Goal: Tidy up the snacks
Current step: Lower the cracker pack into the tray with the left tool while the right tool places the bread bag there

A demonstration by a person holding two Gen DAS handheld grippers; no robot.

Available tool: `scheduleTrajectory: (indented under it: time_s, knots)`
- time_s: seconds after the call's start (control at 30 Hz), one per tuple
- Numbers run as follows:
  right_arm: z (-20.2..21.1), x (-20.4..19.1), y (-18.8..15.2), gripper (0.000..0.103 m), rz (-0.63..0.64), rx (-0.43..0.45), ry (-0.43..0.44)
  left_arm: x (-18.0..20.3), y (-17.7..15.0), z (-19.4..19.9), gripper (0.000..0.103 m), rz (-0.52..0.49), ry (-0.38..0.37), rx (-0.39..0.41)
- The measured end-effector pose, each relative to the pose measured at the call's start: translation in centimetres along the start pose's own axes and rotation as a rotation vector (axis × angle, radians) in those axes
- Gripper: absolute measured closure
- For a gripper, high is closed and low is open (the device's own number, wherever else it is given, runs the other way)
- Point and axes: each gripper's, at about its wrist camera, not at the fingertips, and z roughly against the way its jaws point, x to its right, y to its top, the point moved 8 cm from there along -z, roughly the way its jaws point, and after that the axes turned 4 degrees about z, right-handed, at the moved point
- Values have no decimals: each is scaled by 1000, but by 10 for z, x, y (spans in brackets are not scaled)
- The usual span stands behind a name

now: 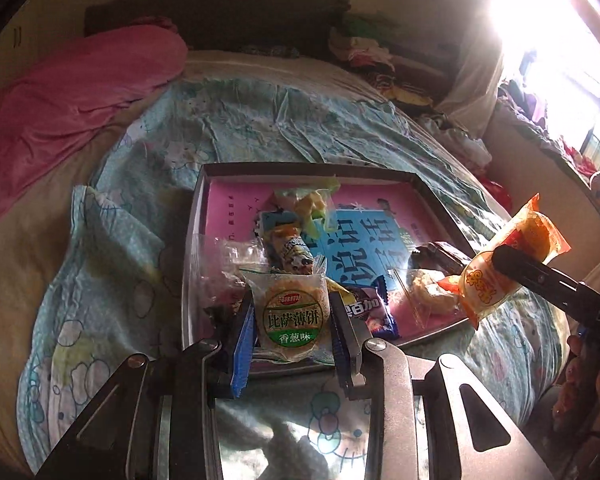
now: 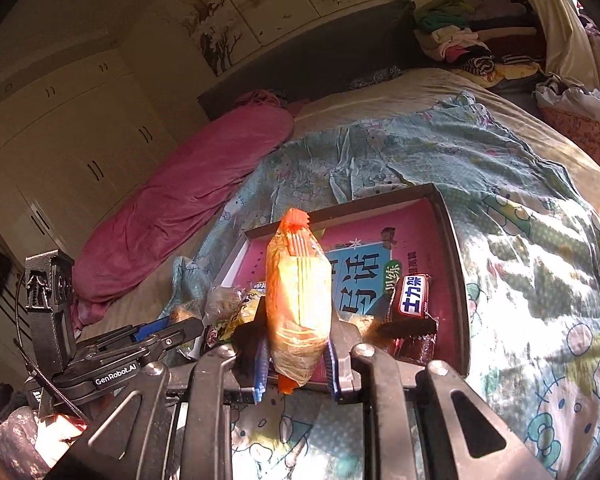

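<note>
My left gripper (image 1: 292, 320) is shut on a clear packet with a round cracker and a green label (image 1: 290, 318), held above the near edge of a shallow dark tray (image 1: 440, 196) on the bed. My right gripper (image 2: 296, 354) is shut on an orange-yellow snack packet (image 2: 298, 304), which stands upright between the blue pads. That orange-yellow snack packet (image 1: 512, 256) and the right gripper's black finger (image 1: 540, 276) hang at the right of the left wrist view. Several loose snacks (image 1: 288, 236) lie in the tray, among them a brown bar (image 2: 414, 298).
The tray rests on a light-blue cartoon-print quilt (image 1: 240, 120), with a pink and blue book (image 1: 372, 236) inside it. A pink blanket roll (image 1: 72, 100) lies along the left. Clothes (image 2: 464, 44) are heaped near the headboard. A bright window (image 1: 560, 40) is at right. Wardrobe doors (image 2: 60, 152) stand behind.
</note>
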Motion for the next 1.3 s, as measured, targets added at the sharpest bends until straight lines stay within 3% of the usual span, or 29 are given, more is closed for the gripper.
scheduleTrajectory:
  time_s: [0.37, 1.3]
  knots:
    - [-17, -6, 10, 80, 10, -5, 13, -14, 9, -16, 68, 35, 32, -17]
    - [-59, 5, -12, 80, -4, -109, 1, -5, 0, -40, 68, 13, 33, -55]
